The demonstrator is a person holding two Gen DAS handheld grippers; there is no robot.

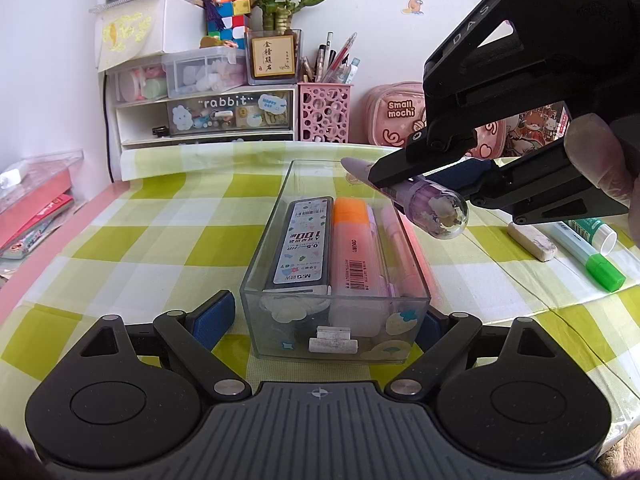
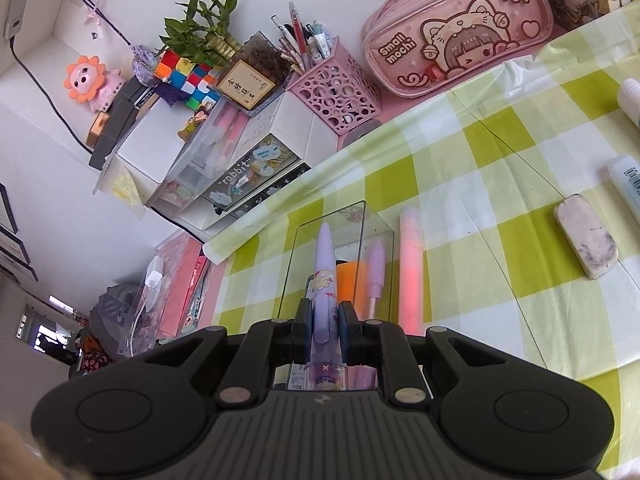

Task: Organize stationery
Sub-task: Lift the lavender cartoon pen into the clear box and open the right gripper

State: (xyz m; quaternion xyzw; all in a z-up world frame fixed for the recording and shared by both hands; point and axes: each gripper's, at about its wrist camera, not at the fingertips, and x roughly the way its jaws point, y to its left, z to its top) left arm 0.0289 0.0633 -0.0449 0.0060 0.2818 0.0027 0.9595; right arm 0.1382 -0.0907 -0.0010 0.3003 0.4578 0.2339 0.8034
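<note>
A clear plastic box [image 1: 335, 344] stands on the green checked cloth. It holds a dark lead-refill case [image 1: 304, 248], an orange highlighter [image 1: 354, 248] and pink and purple pens [image 1: 400, 252]. My left gripper [image 1: 322, 320] is open, its blue pads on either side of the box's near end. My right gripper [image 2: 325, 324] is shut on a purple cartoon pen [image 2: 325, 264] and holds it over the box's right side; it also shows in the left wrist view [image 1: 428, 200], its domed end towards me.
A worn white eraser [image 1: 532, 242] [image 2: 588, 240], a green-capped marker [image 1: 588, 256] and a glue stick [image 1: 596, 232] lie on the cloth at right. A pink pen cup [image 1: 324, 112], drawer organiser [image 1: 208, 112] and pink pencil case [image 2: 460, 28] stand at the back.
</note>
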